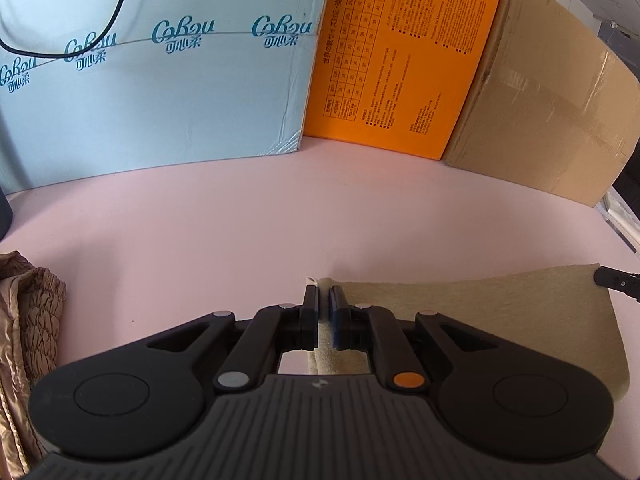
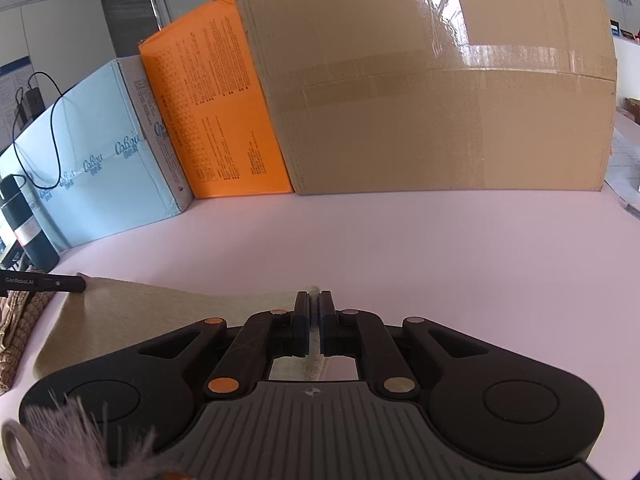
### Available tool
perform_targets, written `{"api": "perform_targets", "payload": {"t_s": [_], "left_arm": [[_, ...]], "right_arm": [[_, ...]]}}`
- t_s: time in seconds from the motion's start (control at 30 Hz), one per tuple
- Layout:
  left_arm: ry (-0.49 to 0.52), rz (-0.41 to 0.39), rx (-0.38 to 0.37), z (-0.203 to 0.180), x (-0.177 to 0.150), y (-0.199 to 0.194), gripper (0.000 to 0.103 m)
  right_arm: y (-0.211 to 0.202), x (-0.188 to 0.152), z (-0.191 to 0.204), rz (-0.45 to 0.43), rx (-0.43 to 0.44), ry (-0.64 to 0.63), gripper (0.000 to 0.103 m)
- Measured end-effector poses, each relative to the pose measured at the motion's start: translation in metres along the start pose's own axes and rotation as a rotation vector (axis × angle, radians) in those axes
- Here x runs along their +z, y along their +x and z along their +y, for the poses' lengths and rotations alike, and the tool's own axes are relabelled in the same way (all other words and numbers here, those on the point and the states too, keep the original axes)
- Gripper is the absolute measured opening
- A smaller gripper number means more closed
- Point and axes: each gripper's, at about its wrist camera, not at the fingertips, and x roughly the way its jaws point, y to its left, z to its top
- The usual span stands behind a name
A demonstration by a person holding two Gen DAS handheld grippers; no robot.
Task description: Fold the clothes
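While both of my grippers tilt downward toward the pink worktop (image 1: 280,208), the scene runs from a crumpled tan quilted garment (image 1: 28,320) at the far left edge to the boxes standing along the back. My left gripper (image 1: 324,300) has its fingers pinched together on the left corner of the beige cloth (image 1: 500,320), and a strip of the fabric shows between the pads. That cloth lies spread on the worktop, stretching rightward to my right gripper (image 2: 314,304), whose fingers are likewise clamped on the opposite corner, the fabric edge poking up past the tips. Each gripper's tip is visible at the margin of the other's view, so the two sit level at either end of the same edge. Behind stand a pale blue box (image 1: 160,80), an orange box (image 1: 400,60) and a brown cardboard box (image 2: 440,100), with a dark bottle (image 2: 24,220) beside the blue one.
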Motion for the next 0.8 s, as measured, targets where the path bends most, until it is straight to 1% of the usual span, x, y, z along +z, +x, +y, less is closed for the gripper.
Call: {"api": "perform_targets", "payload": {"t_s": [0.03,0.1,0.2,0.23,0.27,0.33,0.4,0.47,0.53,0.57,0.63,0.77,0.8], "left_arm": [[0.001,0.013,0.007,0.001,-0.002,0.005,0.008],[0.003,0.052,0.033,0.002,-0.005,0.016,0.009],[-0.005,0.049,0.047,0.002,-0.007,0.014,0.013],[-0.003,0.047,0.058,0.002,-0.007,0.012,0.015],[0.0,0.046,0.072,0.001,-0.007,0.011,0.017],[-0.003,0.047,0.109,0.0,-0.008,0.007,0.023],[-0.007,0.047,0.139,-0.001,-0.009,0.002,0.027],[-0.01,0.047,0.165,-0.002,-0.01,-0.005,0.033],[-0.001,0.048,0.192,-0.005,-0.012,-0.01,0.042],[0.005,0.046,0.204,-0.006,-0.013,-0.014,0.043],[0.015,0.045,0.217,-0.008,-0.017,-0.021,0.043],[0.007,0.054,0.234,-0.012,-0.024,-0.037,0.047],[0.002,0.055,0.236,-0.012,-0.026,-0.041,0.049]], "right_arm": [[0.005,-0.002,-0.002,0.025,-0.01,0.007,0.004],[0.012,-0.008,-0.005,0.059,-0.018,0.024,0.004],[0.015,-0.015,-0.005,0.07,-0.037,0.017,0.005],[0.014,-0.016,-0.005,0.066,-0.041,0.024,0.006],[0.012,-0.016,-0.005,0.059,-0.049,0.032,0.012],[0.005,-0.016,-0.001,0.03,-0.072,0.03,0.019],[-0.005,-0.017,0.004,-0.009,-0.08,0.01,0.024],[-0.019,-0.018,0.011,-0.054,-0.056,0.001,0.032],[-0.032,-0.02,0.02,-0.086,-0.001,-0.002,0.036],[-0.038,-0.021,0.026,-0.092,0.024,-0.013,0.038],[-0.048,-0.025,0.041,-0.099,0.068,-0.044,0.038],[-0.058,-0.039,0.072,-0.082,0.136,-0.1,0.04],[-0.059,-0.043,0.079,-0.073,0.148,-0.104,0.04]]}}
